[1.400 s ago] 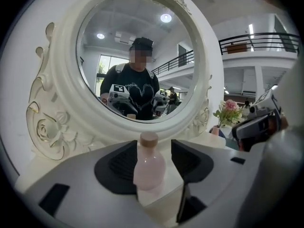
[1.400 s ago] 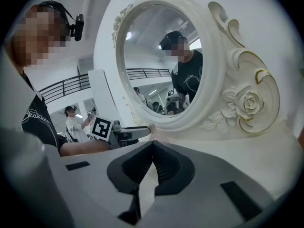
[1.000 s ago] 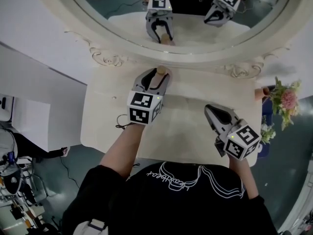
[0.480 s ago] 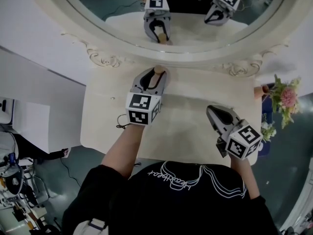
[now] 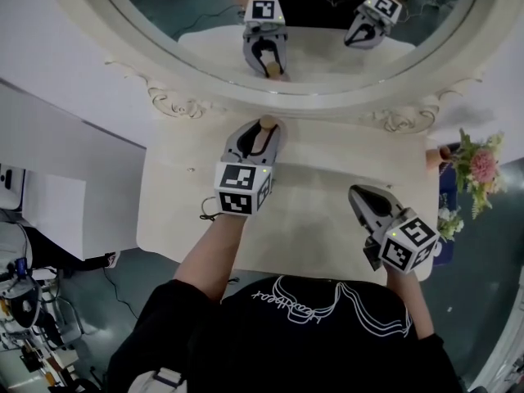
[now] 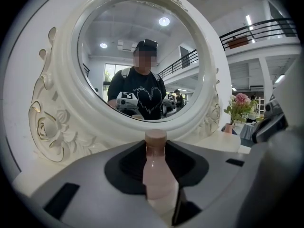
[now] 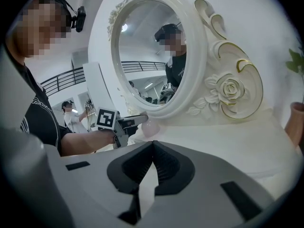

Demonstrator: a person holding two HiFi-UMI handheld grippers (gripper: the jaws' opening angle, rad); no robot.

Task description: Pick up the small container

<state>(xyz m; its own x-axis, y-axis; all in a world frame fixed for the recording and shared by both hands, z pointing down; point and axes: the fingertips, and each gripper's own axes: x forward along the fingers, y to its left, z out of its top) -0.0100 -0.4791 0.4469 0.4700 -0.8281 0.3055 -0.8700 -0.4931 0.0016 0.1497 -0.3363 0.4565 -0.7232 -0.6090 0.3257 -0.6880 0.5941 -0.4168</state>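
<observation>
The small container (image 5: 267,124) is a pale pink bottle with a tan cap, upright on the cream dressing table (image 5: 311,219) just before the mirror's frame. My left gripper (image 5: 260,137) reaches over it from the near side. Its jaws have just been closing with the bottle (image 6: 156,175) between them, and both pads now press on its body. The cap sticks up above the jaws. My right gripper (image 5: 359,191) hovers over the table's right half, shut and holding nothing (image 7: 152,144). In the right gripper view the left gripper (image 7: 135,122) shows at the bottle (image 7: 151,127).
A large oval mirror with a carved white frame (image 5: 327,98) stands right behind the bottle and reflects both grippers. A vase of pink flowers (image 5: 479,166) stands off the table's right end. The table's front edge runs close to the person's body.
The left jaws have drawn in around the pink bottle. Both hands have stayed almost where they were; the bottle still stands on the table.
</observation>
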